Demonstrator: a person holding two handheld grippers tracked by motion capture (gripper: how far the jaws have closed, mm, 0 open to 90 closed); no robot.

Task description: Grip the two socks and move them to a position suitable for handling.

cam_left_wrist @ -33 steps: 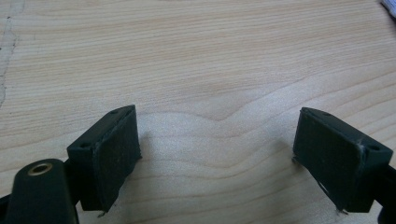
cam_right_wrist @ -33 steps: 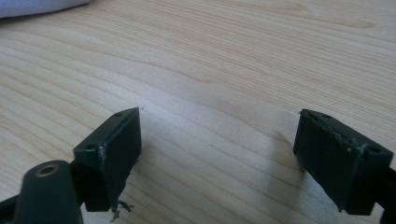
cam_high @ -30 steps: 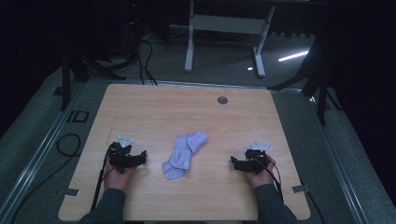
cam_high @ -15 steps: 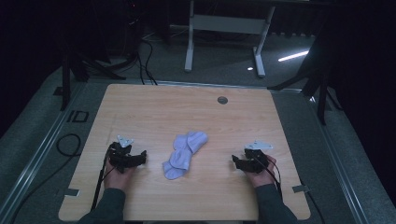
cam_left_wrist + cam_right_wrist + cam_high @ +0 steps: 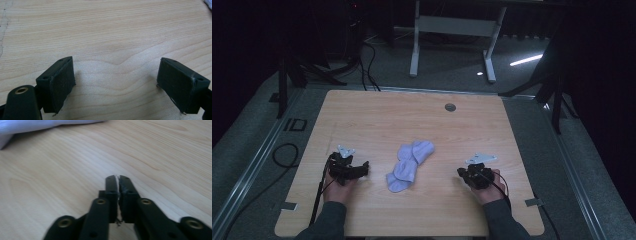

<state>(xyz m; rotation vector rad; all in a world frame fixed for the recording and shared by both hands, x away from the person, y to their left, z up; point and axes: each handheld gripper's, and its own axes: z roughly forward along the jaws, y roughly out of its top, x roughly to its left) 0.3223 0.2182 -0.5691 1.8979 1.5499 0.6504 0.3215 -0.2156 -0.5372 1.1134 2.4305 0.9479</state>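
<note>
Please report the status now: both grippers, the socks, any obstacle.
Left gripper open, empty, low over table. Right gripper shut, empty. Pale socks heaped between them, untouched. Nothing in the way.

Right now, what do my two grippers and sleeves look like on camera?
Both are black two-jaw tools. The left gripper has flat rectangular jaws with worn pads and a brass-ringed hole in its body. The right gripper has slim jaws on linkage arms with brass-ringed pivots. Each carries a grey three-cornered plate and trails a dark cable. The sleeves are dark grey.
</note>
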